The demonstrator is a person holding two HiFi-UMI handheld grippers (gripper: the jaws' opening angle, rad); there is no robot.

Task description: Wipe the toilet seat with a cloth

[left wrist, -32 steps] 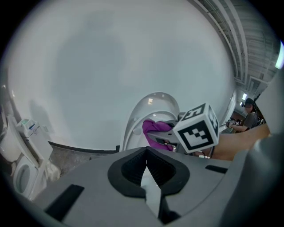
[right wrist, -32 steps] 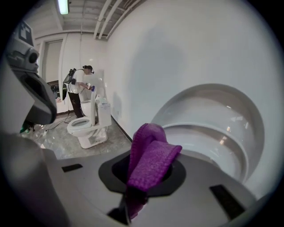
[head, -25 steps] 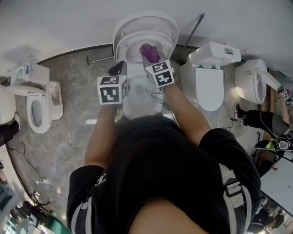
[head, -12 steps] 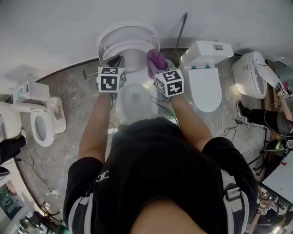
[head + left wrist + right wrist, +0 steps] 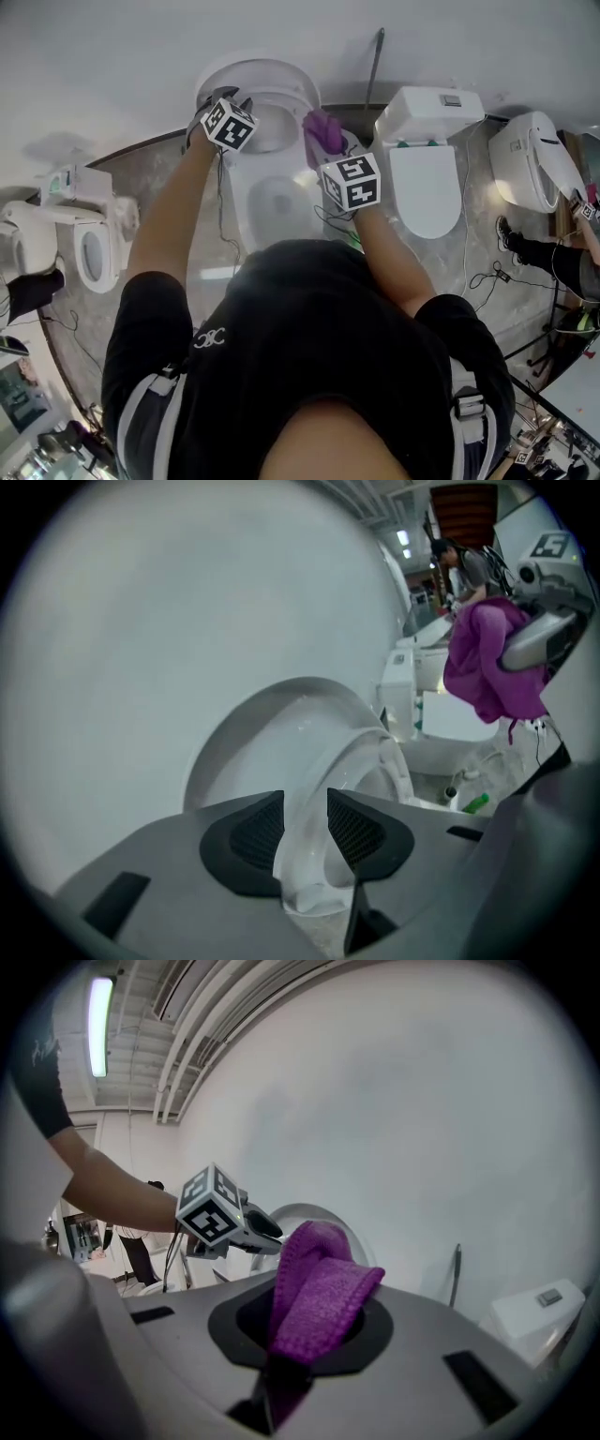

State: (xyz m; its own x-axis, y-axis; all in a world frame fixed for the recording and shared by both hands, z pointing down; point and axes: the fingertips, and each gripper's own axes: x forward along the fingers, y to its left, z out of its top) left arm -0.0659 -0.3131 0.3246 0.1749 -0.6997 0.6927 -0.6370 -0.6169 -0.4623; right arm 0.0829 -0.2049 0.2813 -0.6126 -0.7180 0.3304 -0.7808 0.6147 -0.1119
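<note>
The toilet (image 5: 272,202) stands with its seat (image 5: 380,761) raised, and I judge the seat must rest steady before wiping begins. At the toilet's top left the left gripper (image 5: 236,97) has just been opening its fingers; they are now spread, and the seat's rim shows in the gap, not pressed. The cloth (image 5: 322,129), purple, thick and folded in a loop, is above the toilet's right side, pinched by the fingers of the right gripper (image 5: 328,155); it should meet the rim flat.

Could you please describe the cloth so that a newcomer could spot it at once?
Straight ahead of the person stands a white toilet with its lid raised against the wall. Beside it, the right gripper holds a purple knitted cloth in its jaws. Nothing else is purple.
</note>
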